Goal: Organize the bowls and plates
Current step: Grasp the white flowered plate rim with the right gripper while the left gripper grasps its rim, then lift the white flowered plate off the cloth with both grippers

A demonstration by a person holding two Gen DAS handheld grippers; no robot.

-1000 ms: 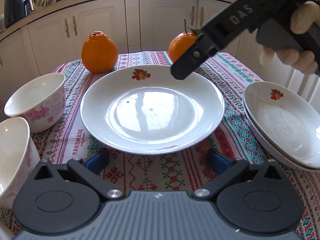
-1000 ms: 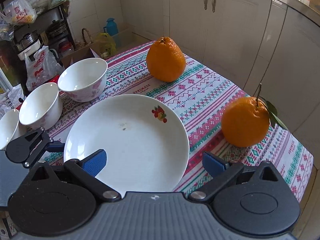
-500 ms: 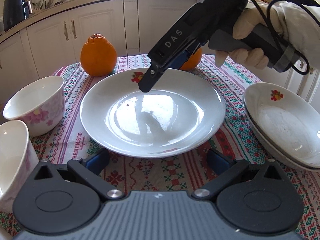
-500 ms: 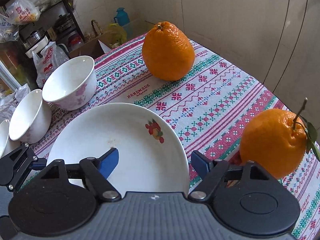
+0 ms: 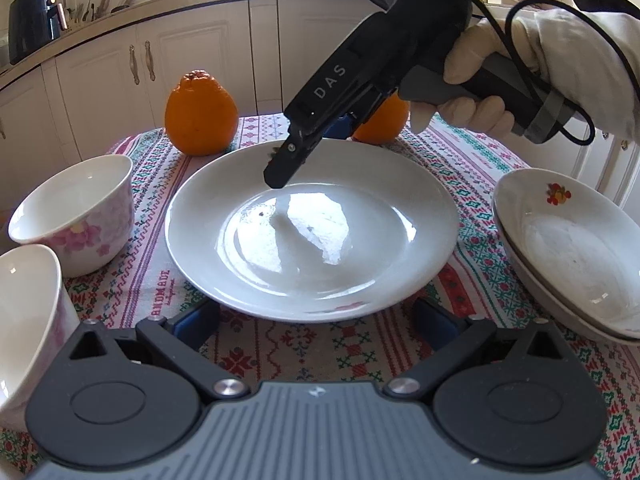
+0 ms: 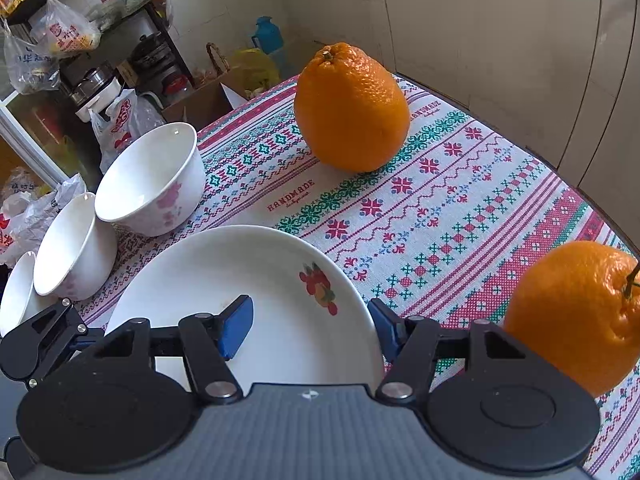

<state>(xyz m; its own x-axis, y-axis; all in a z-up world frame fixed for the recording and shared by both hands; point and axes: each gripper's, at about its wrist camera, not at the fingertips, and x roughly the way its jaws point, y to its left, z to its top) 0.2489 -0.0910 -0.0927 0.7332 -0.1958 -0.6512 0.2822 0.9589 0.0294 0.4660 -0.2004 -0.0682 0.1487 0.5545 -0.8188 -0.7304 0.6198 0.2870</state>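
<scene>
A: From the left, what stood on the tabletop (image 5: 256, 344)?

B: Two bowls (image 5: 76, 216) with pink flowers, near each other at the left edge. The right wrist view showed a third bowl (image 6: 16, 292) beside them. Next came the plate (image 5: 312, 236), white with a small fruit print, in the middle of the patterned cloth. Behind it stood one orange (image 5: 200, 114), and a second orange (image 5: 382, 122) was half hidden. At the far right lay a stack of plates (image 5: 568, 248), nested one in another.

A: And the left hand-held gripper (image 5: 318, 322)?

B: Its jaws stood wide apart, just short of the plate's near rim, one blue pad to either side. Nothing was between them, and they touched nothing.

A: The right hand-held gripper (image 6: 312, 326)?

B: A gloved hand (image 5: 476, 92) held it, tilted down over the plate's far rim. One pad (image 6: 236, 328) sat over the inside of the plate, the other (image 6: 384, 330) just outside the rim, so the rim lay between them. The jaws were closing. Whether the pads already pressed on the rim could not be told.
</scene>
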